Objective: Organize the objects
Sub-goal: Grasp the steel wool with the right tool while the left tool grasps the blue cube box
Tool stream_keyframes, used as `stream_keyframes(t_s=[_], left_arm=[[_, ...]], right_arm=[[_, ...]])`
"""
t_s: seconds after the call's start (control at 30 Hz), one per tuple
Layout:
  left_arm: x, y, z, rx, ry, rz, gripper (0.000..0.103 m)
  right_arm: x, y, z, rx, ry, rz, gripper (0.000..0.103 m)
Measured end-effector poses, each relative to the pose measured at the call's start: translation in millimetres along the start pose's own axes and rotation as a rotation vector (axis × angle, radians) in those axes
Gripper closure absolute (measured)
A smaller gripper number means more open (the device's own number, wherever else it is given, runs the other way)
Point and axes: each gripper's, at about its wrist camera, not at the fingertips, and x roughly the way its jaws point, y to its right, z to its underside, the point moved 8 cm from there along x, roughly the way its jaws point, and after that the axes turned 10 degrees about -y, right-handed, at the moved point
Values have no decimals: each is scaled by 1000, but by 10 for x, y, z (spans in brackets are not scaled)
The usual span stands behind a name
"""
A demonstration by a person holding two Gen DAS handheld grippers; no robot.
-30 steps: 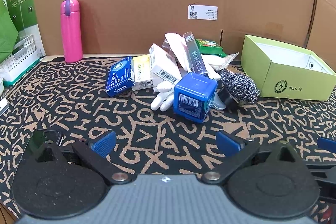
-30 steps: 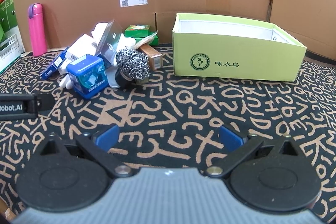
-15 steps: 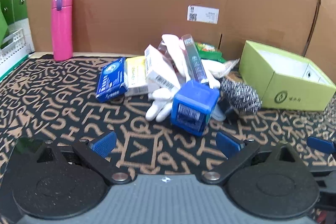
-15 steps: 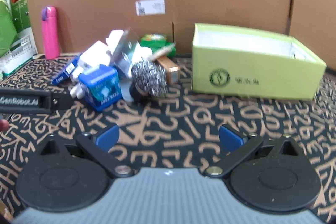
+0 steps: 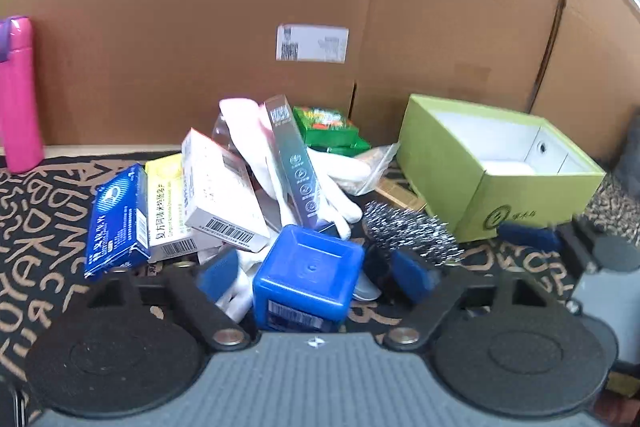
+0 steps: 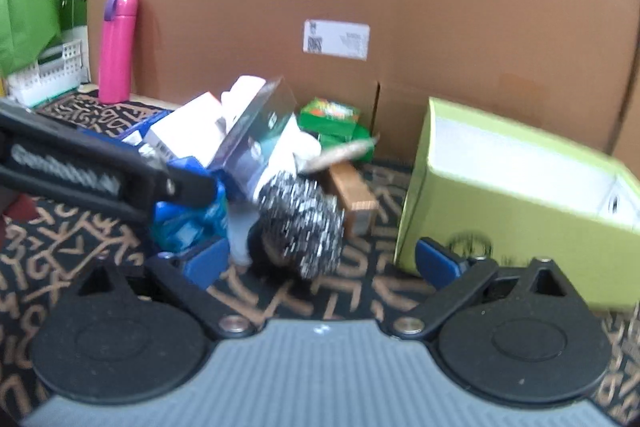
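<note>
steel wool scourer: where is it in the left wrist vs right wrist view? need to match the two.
Left wrist: steel wool scourer sits right of centre, just beyond the right fingertip, between the blue cube box and the green open box.
Right wrist: steel wool scourer sits at centre, between the fingers, left of the green open box.
Shared landmark: the white shipping label on the cardboard wall, above the pile.

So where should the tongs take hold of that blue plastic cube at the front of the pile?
Grip the blue plastic cube across its two flat upright side faces, coming straight in from the front at table level. Its barcoded face points at the left tongs, whose jaws have just been closing and already straddle it; the white glove crowds its left side.
</note>
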Motion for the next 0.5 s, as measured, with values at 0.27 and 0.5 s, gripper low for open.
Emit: stream_keyframes(t_s=[0.27,0.5], left_arm=[[160,-52,79,7,-19,51,43],[-133,56,189,-7,-43,112,43]], right_arm=[[281,-80,-88,17,-14,-115,60],[-249,-10,10,32,61,-75,61]])
